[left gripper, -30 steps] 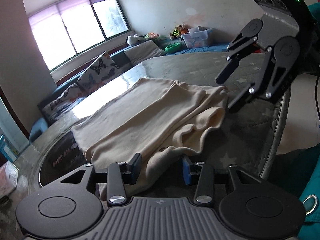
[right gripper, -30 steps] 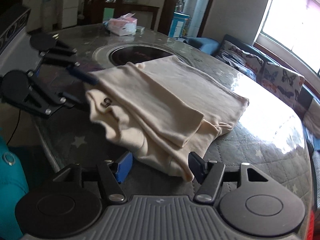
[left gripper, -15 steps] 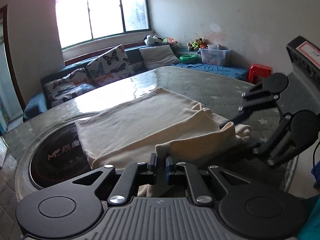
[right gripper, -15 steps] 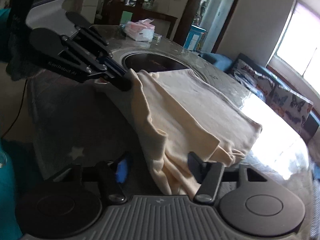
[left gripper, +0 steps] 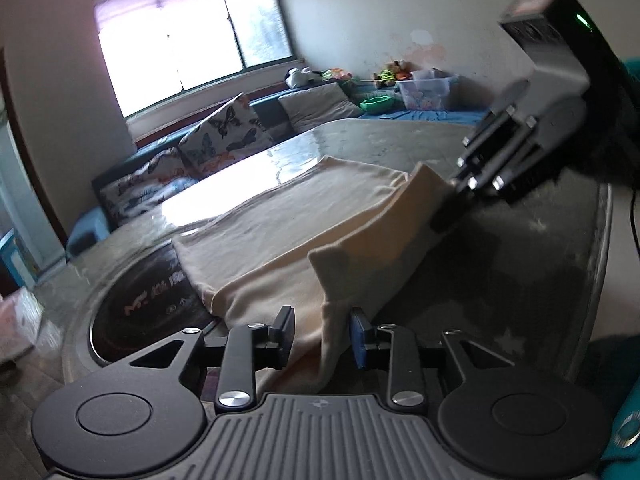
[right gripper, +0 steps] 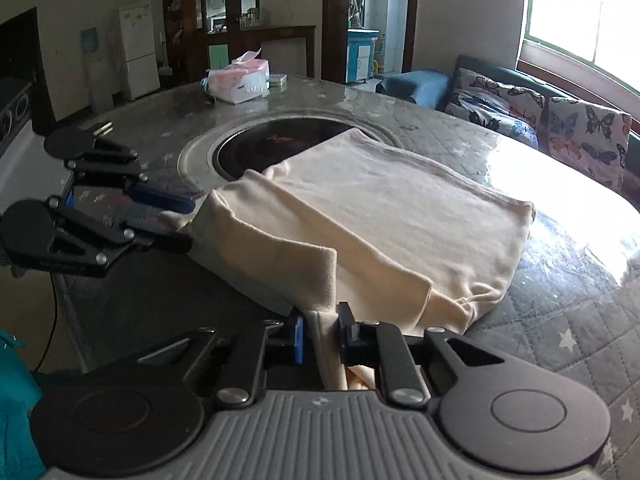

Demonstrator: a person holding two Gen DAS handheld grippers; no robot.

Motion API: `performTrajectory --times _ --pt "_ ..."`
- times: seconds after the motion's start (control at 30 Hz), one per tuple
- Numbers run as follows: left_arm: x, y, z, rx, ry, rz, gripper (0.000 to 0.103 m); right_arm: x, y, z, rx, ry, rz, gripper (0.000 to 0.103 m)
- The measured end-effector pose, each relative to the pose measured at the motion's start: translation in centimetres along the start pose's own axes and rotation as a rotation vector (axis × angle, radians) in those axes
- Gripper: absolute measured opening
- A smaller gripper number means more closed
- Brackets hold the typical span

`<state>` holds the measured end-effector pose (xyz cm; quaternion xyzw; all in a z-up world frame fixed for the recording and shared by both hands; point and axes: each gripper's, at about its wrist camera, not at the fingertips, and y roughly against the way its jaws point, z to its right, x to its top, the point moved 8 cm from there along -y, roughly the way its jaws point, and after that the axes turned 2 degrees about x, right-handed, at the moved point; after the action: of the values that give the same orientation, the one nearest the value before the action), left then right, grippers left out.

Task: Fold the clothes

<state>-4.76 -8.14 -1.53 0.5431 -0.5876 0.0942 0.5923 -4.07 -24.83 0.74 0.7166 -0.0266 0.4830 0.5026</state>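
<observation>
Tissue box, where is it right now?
In the right wrist view, the tissue box sits on the table's far left side, beyond the round black burner and the cream garment.

- A wide window with a purple blind lets bright daylight in.
- Below it runs a dark sofa with butterfly cushions.
- The walls are pale and stained.
- Toys and a clear storage box sit in the corner.
- A white fridge and dark wooden shelves stand at the far end.
</observation>
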Motion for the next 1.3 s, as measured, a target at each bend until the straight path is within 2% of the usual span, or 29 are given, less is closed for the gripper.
performTrajectory --times 0.17,0.27,0.33,0.67,0.9,1.0,1.13,1.3 --pt "-0.8 -0.3 0.8 0.019 -0.101 -0.005 0.032 0.2 0.3 0.1 -0.014 -0.022 0.026 0.011" --pt "-0.9 -0.5 0.7 0.023 -0.108 -0.002 0.009 0.3 0.6 0.2 -0.023 -0.034 0.043 0.010" --pt "-0.6 -0.3 0.5 0.017 -0.093 0.007 0.006 0.3 0.8 0.1 -0.027 -0.039 0.057 0.009" --pt "1.0 3.8 0.7 -0.029 -0.043 0.067 0.004 0.6 4.6 -1.3 -0.030 -0.018 0.122 0.009" --pt "1.5 9.2 2.4 -0.103 -0.021 0.084 0.004 -0.8 8.8 -4.3 0.007 0.011 0.116 0.009" --pt "1.8 10.3 2.7 -0.106 -0.017 0.094 0.004 -1.3 10.4 -5.7 0.022 0.026 0.111 0.008" --pt "2.6 9.6 2.0 -0.086 -0.002 0.113 0.004 -1.3 11.4 -6.5 0.028 0.035 0.112 0.008" --pt "4.2 6.9 -0.3 -0.051 0.032 0.124 0.004 0.3 10.6 -4.8 0.007 0.018 0.128 0.008"
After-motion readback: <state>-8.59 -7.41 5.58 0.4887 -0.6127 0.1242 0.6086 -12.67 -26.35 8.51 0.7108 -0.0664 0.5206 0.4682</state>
